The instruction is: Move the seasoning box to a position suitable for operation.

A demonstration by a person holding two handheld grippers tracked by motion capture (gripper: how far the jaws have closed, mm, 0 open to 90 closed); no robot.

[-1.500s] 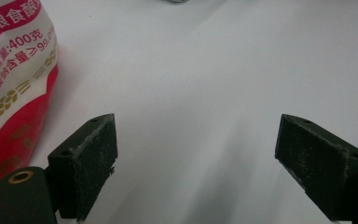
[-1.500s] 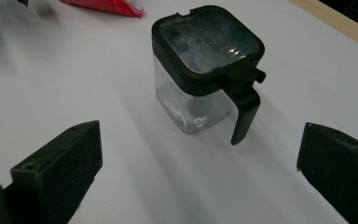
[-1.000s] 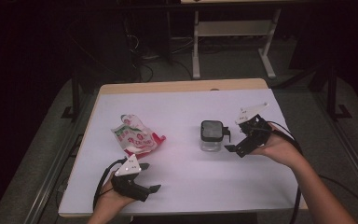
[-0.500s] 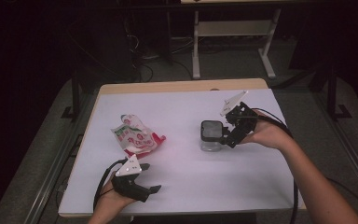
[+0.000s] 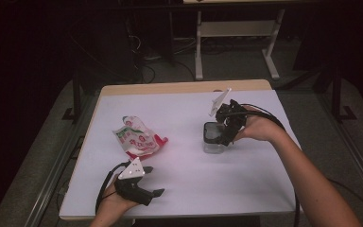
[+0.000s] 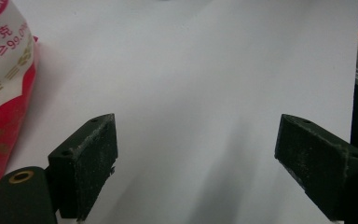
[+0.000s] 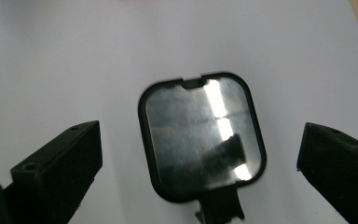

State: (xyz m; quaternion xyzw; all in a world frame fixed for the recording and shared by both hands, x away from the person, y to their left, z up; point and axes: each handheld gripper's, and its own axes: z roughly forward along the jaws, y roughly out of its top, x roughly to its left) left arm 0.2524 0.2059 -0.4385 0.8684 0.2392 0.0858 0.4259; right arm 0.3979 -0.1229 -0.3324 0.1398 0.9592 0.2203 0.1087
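High view: a white-topped table point(image 5: 189, 184) with a pale wooden edge bears a crumpled red-and-white printed plastic packet point(image 5: 138, 138) at left of centre and a small clear square container with a black-rimmed lid point(image 5: 214, 138) at right of centre. The right gripper point(image 5: 228, 128), held in the person's right hand point(image 5: 257, 127), hangs just above and beside the container, angled down toward it. The left gripper point(image 5: 152, 193), held in the left hand point(image 5: 113, 208), lies near the front edge of the table, apart from the packet.

Left gripper view: the two black jaws stand wide apart over bare white tabletop point(image 6: 214, 84), with nothing between them. The packet point(image 6: 2, 88) lies at the left, just beyond the left jaw.

Right gripper view: seen from above, the container lid point(image 7: 200, 135), glossy with bright reflections, lies between the two black jaws. These are spread wide, each clear of the lid's sides, on the white tabletop point(image 7: 74, 60).
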